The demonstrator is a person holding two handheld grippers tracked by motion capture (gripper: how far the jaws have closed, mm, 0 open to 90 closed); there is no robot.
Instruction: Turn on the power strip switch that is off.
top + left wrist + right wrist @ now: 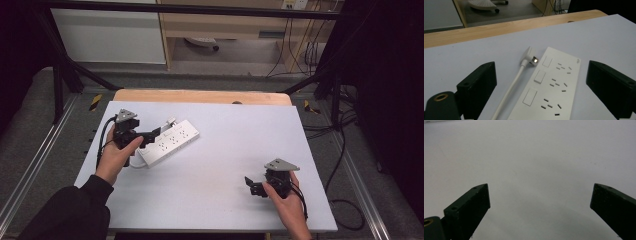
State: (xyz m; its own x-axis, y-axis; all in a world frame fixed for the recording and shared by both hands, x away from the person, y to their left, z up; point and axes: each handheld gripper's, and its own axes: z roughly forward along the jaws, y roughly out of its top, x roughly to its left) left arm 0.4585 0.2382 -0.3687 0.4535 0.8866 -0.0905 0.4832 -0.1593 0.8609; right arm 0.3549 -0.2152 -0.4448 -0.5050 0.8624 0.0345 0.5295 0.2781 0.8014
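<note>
Lying between open left tool (541,82) jaws: power strip (549,90).

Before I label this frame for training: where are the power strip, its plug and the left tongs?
power strip (549,87): left gripper view, on its white top face.
plug (530,56): left gripper view, on the plug's white body.
left tongs (150,136): high view, midway between the fingertips.
</note>
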